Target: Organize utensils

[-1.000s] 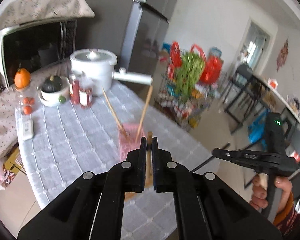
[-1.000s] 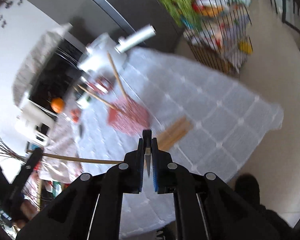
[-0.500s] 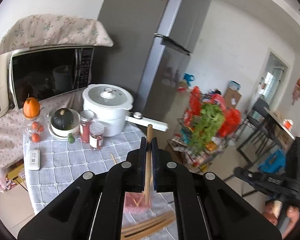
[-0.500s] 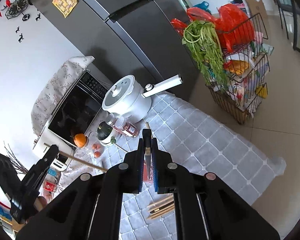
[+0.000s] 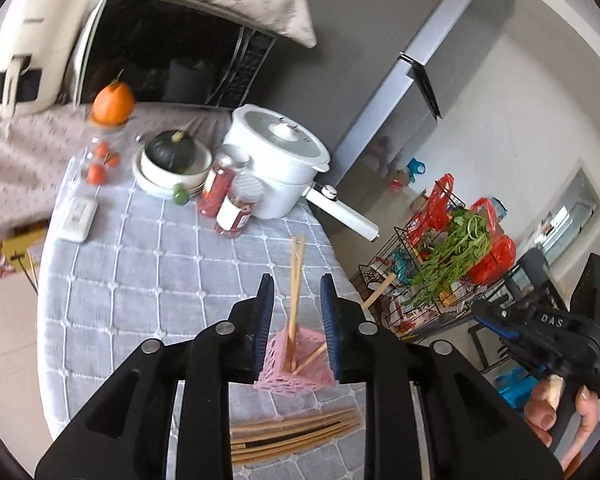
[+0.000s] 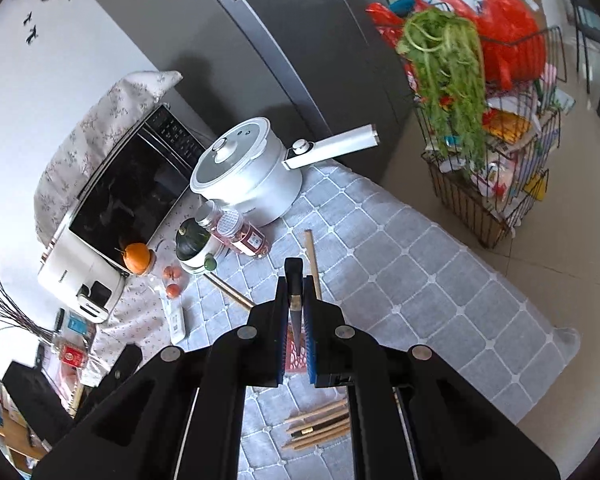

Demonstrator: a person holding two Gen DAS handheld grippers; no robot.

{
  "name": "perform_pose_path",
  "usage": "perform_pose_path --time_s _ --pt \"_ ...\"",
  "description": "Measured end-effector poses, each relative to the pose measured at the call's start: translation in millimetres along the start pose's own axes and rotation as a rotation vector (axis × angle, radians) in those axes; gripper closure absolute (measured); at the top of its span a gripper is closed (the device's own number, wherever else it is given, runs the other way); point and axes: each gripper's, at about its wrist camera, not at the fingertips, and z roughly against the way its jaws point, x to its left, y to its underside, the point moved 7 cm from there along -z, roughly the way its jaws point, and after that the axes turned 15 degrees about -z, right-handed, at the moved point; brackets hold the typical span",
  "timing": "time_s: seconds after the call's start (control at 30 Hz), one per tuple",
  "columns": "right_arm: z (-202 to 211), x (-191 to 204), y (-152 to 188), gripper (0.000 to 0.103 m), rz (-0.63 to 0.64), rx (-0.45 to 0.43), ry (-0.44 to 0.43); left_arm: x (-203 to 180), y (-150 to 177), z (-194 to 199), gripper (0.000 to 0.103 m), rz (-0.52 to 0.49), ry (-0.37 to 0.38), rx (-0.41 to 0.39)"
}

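Observation:
A pink perforated utensil holder (image 5: 296, 364) stands on the grey checked tablecloth (image 5: 140, 280) with wooden chopsticks (image 5: 295, 280) leaning in it. My left gripper (image 5: 297, 312) is open and empty just above the holder, its jaws either side of the chopsticks. My right gripper (image 6: 296, 312) is shut on a dark chopstick with a metal band (image 6: 294, 300), held upright above the holder (image 6: 296, 354). Several loose chopsticks (image 5: 292, 432) lie on the cloth in front of the holder; they also show in the right wrist view (image 6: 320, 426).
At the table's far side stand a white pot with a long handle (image 5: 280, 168), two spice jars (image 5: 232, 196), a bowl with a dark squash (image 5: 172, 160), small oranges (image 5: 100, 164) and a remote (image 5: 76, 216). A microwave (image 5: 160, 64) sits behind. A wire rack of groceries (image 5: 440, 272) stands on the floor.
My left gripper has opened and let go of the wooden chopstick, which now stands in the pink holder. My right gripper has kept hold of its dark chopstick and moved over the holder.

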Motion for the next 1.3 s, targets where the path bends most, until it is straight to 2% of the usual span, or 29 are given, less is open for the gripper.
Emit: perform_pose_path --time_s 0.13,0.2,0.23,0.27,0.4,0.5,0.57,0.63,0.77,0.83,0.93,1.07,1.17,1.3 --pt "-20.0 11.2 3.1 0.094 0.026 0.015 0.023 9.0 1.3 -1.6 0.081 0.018 0.0 0.009" --pt "-37.9 4.3 6.9 0.08 0.003 0.04 0.051 10.1 3.2 -3.4 0.08 0.017 -0.001 0.018" --pt "-43.4 -1.1 7.9 0.065 -0.017 0.045 0.063 9.5 4.1 -3.8 0.079 0.012 0.002 0.024" --pt "-48.8 -9.3 9.9 0.061 -0.042 0.048 0.075 8.1 5.1 -4.0 0.078 0.005 0.004 0.029" --pt "-55.8 -35.6 18.2 0.06 -0.064 0.049 0.119 3.3 10.8 -6.7 0.074 -0.022 0.005 0.048" --pt "-50.0 -51.3 22.9 0.052 -0.069 0.024 0.137 -1.9 17.2 -11.5 0.071 -0.041 0.004 0.072" --pt "-44.9 -62.0 27.4 0.042 -0.068 0.004 0.149 -7.2 23.1 -15.1 0.065 -0.06 -0.001 0.089" --pt "-38.6 -76.6 34.4 0.037 -0.07 -0.017 0.17 -12.8 30.0 -19.1 0.049 -0.087 -0.006 0.109" --pt "-25.8 -115.4 51.0 0.02 -0.115 -0.05 0.187 -30.0 49.3 -28.3 0.036 -0.185 -0.031 0.157" --pt "-20.9 -139.6 60.5 0.014 -0.144 -0.064 0.207 -40.5 58.5 -33.3 0.027 -0.246 -0.037 0.181" --pt "-16.1 -173.6 73.5 0.011 -0.163 -0.072 0.265 -59.3 74.3 -42.2 0.014 -0.359 -0.043 0.214" --pt "-8.1 -209.0 85.5 0.011 -0.149 -0.064 0.361 -83.3 101.0 -60.0 0.012 -0.456 0.004 0.291" --pt "4.7 -230.8 86.6 0.011 -0.155 -0.103 0.42 -97.4 122.0 -76.2 0.011 -0.508 0.024 0.351" --pt "11.2 -254.9 83.9 0.01 -0.206 -0.093 0.436 -120.8 157.8 -99.6 0.011 -0.595 0.08 0.451"
